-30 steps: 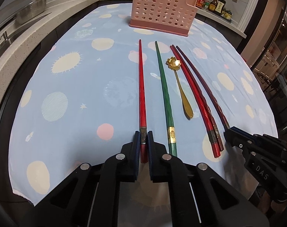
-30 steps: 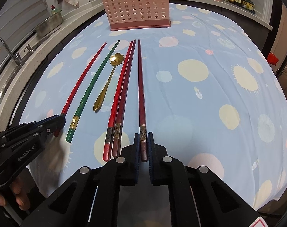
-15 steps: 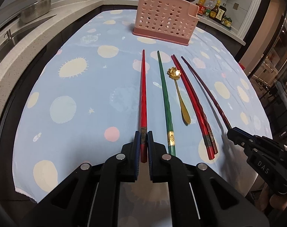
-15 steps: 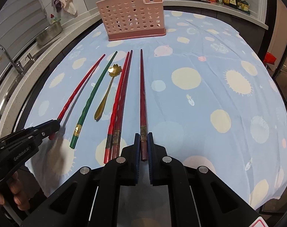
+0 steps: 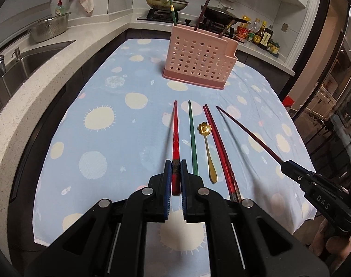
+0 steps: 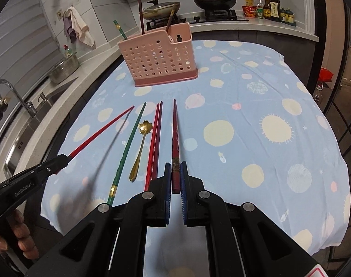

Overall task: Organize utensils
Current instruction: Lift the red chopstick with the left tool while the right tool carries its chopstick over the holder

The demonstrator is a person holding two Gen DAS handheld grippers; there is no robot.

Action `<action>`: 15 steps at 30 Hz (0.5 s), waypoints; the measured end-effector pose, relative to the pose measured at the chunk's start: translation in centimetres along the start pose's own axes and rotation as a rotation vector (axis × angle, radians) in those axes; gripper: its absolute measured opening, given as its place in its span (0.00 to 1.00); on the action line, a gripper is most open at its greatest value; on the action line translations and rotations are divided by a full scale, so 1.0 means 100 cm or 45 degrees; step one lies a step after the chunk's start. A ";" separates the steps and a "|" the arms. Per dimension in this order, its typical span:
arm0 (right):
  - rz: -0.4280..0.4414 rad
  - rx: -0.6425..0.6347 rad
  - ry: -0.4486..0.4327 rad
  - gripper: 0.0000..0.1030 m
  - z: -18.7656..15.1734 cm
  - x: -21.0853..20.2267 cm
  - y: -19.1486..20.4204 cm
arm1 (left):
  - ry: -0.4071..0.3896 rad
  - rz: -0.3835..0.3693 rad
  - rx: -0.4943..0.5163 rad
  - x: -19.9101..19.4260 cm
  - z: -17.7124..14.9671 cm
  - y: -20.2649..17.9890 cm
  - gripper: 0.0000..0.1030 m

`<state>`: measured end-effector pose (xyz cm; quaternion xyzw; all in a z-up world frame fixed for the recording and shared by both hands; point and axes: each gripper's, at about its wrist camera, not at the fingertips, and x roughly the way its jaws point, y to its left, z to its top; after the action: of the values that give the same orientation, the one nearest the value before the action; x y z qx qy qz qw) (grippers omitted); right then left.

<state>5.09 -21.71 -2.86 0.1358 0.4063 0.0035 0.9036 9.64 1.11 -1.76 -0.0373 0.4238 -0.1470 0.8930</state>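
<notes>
- The bright red chopstick [image 5: 175, 138] is clamped by its thick end in the left tool [image 5: 175, 173], raised clear of the tabletop [image 5: 59, 152], its thin tip aimed toward the pink perforated utensil holder [image 5: 198, 62].
- The dark red chopstick [image 6: 175, 136] is pinched the same way in the right tool [image 6: 175, 175], jaws closed hard on its banded end, tip also pointing at the holder.
- Lying on the blue spotted cloth [image 6: 256, 120] between the two lifted sticks: a green chopstick [image 5: 192, 138], a gold flower-bowled spoon [image 5: 207, 145], and a red and a dark red chopstick side by side [image 5: 219, 147], touching each other.
- The holder stands upright at the far end of the cloth, well apart from the row, with a few chopstick tops already poking out of it.
- Risks, as I judge them: each stick is held only at one end, so it could pivot or slip in the pads during the carry.
- A tip could catch a perforation or the rim rather than drop into a compartment, and might push the light holder over.
- Both tools heading to the same holder might cross sticks or knock each other.
- A low swing may drag across the spoon or the remaining sticks.
</notes>
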 end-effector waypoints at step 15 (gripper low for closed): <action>0.051 0.053 -0.217 0.07 0.069 -0.043 -0.007 | -0.226 -0.014 -0.022 -0.045 0.074 0.005 0.07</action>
<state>7.20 -24.56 4.43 0.1625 0.3250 0.0014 0.9316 12.77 2.45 6.20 -0.0603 0.3442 -0.1443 0.9258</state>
